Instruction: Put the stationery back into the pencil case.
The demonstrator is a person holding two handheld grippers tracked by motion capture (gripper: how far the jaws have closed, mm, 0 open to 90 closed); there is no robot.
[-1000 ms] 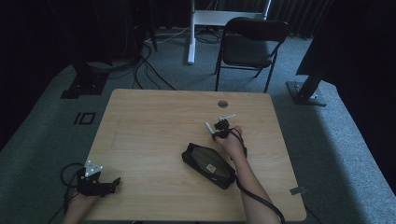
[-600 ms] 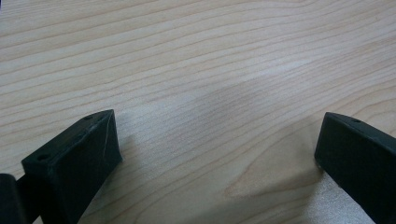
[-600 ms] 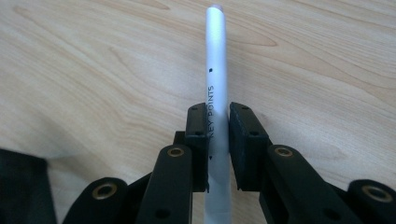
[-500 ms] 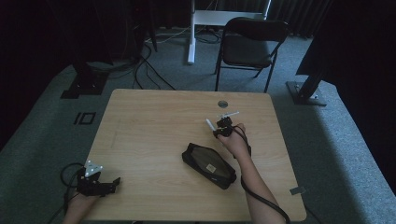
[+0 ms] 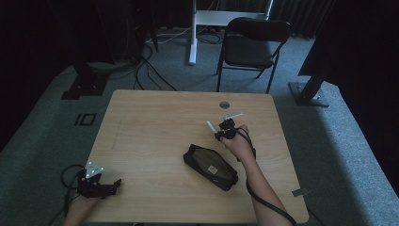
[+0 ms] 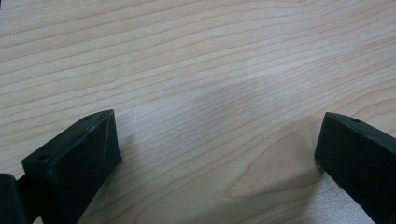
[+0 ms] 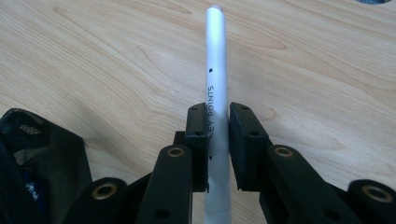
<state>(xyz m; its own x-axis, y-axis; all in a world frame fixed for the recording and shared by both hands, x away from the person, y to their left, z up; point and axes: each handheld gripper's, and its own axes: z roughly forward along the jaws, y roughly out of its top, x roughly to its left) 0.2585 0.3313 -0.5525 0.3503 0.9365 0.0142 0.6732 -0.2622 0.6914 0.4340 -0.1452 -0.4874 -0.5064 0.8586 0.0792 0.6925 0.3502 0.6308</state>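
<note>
Right hand-held gripper is clamped on the pen, long axis pointing away; pouch sits just beside. Left hand-held gripper gapes wide, far off.

A wooden table stands on grey carpet. Beyond its far edge is a black chair. The surrounding room is dark.

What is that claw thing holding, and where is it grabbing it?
The right gripper pinches a white pen near its lower end. The left gripper is open, holding nothing.
</note>
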